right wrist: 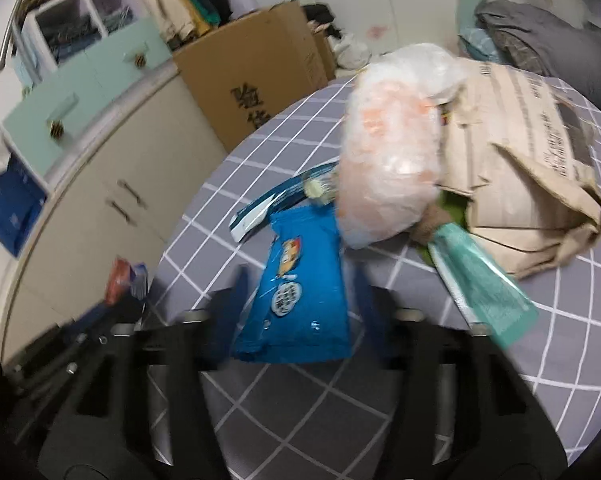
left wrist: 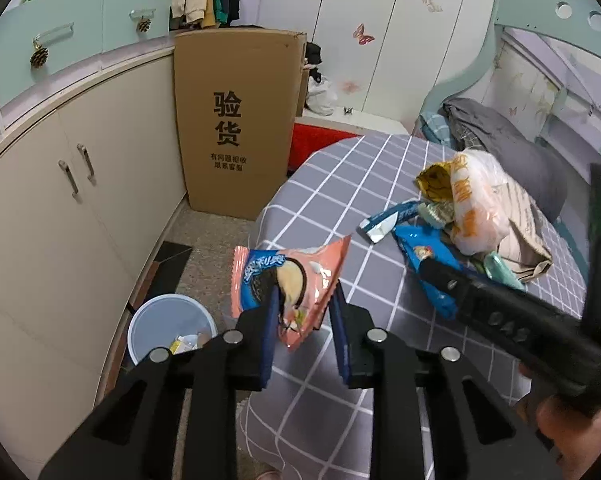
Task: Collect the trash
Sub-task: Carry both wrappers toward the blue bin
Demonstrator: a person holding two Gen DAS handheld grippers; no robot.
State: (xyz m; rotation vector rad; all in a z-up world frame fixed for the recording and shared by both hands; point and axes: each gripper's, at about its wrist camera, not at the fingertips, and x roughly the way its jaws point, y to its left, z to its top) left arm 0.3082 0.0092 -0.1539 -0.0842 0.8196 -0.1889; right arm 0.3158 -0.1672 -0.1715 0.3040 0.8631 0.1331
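So in the left wrist view, the left tongs (left wrist: pixel 304 312) are pinching a pink cookie wrapper (left wrist: pixel 290 280), which sticks up between the blue pads (left wrist: pixel 269 336) and is lifted off the bed. It hangs over the edge of the grey checked bedsheet (left wrist: pixel 332 184), roughly above the gap between bed and cabinets. Down on the floor just left of the tongs sits a pale blue trash bin (left wrist: pixel 172 334) with a few scraps already in it. A tall cardboard box (left wrist: pixel 236 120) with black Chinese print leans against the cream cabinets (left wrist: pixel 60 208). Further up the bed there's a little pile: a white-and-orange plastic bag (left wrist: pixel 478 204), a brown paper bag (left wrist: pixel 524 240), a blue-and-white strip wrapper (left wrist: pixel 388 220) and a blue snack packet (left wrist: pixel 424 260). The right tongs (left wrist: pixel 432 270) reach in from the right side onto that blue packet, with a bit of the person's hand (left wrist: pixel 568 428) in the corner.

Right wrist view is pretty blurry. The blue snack packet (right wrist: pixel 296 292) lies between the fingers of the right tongs (right wrist: pixel 296 300), but whether they're actually squeezing it can't be told from the smear. Just past it are the plastic bag (right wrist: pixel 392 160), the paper bag (right wrist: pixel 532 168) and a teal wrapper (right wrist: pixel 480 292), all on the sheet (right wrist: pixel 260 152). The left tongs (right wrist: pixel 132 284) with the pink wrapper (right wrist: pixel 118 276) show at far left.
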